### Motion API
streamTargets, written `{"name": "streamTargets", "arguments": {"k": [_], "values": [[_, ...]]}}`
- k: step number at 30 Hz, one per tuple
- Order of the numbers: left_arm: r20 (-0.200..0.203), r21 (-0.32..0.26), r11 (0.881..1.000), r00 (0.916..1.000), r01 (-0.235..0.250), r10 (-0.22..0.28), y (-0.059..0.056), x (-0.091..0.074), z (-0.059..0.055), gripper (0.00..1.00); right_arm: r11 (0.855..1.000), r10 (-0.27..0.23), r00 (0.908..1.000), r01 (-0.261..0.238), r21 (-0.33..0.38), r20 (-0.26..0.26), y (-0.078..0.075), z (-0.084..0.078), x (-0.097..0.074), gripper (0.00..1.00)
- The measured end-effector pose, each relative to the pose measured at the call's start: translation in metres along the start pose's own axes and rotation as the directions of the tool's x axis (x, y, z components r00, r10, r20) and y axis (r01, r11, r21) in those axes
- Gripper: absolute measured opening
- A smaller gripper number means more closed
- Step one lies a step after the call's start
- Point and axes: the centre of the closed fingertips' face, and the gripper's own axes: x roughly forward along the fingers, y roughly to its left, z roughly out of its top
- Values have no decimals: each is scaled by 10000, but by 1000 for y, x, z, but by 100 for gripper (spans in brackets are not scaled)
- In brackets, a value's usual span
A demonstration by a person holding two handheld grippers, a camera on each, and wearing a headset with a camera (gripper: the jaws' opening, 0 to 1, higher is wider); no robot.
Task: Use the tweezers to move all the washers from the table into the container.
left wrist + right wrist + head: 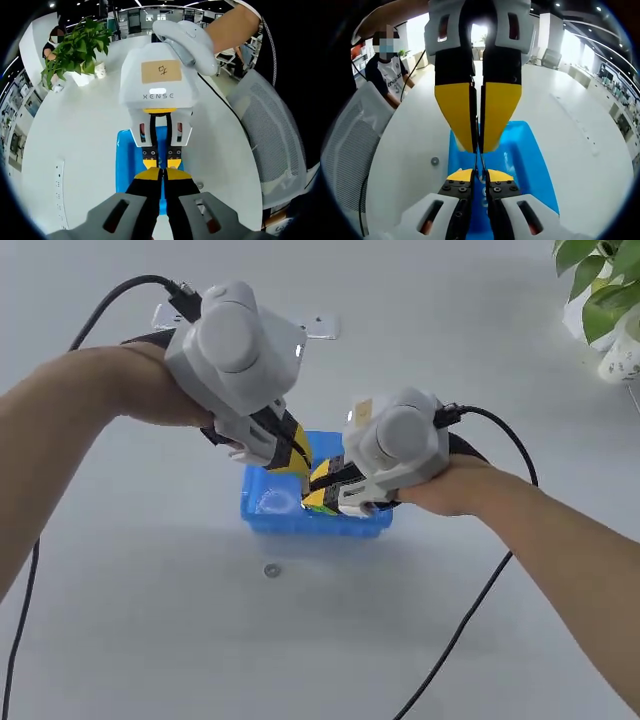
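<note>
The blue container (300, 525) sits mid-table, and both grippers meet nose to nose above it. My left gripper (295, 455) comes in from the left and my right gripper (322, 492) from the right. The right gripper view shows a thin strip, the tweezers (478, 150), running from the left gripper's yellow fingers (455, 110) down into my right gripper (480, 176). Both pairs of jaws are pressed on it. In the left gripper view my left gripper (161, 175) almost touches the right gripper's tips over the container (125, 160). One washer (271, 570) lies on the table in front of the container, also the washer (435, 161).
A potted plant (600, 285) stands at the far right edge. A white power strip (320, 327) lies at the back. Cables trail from both grippers toward me. A mesh chair (350, 145) and a seated person (385, 65) are beyond the table.
</note>
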Motion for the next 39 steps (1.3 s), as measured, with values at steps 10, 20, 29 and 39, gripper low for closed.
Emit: {"name": "streamTargets", "arguments": {"k": [10,20,29,39], "values": [[63,-72,10000,10000,37,-36,2,1,0,4,10000,50,10000,-50,20,-23,0,-1,0,10],[5,-23,10000,10000,29,-29,1,-1,2,4,9999,-80,10000,79,-87,-38,0,2,-4,11],[-35,32,10000,10000,-45,45,-1,-9,9,4,9997,-210,9998,211,-155,54,2,9,-12,11],[-106,145,9997,9998,-185,186,-6,-22,18,4,9987,-415,9989,420,-293,207,5,21,-22,11]]}}
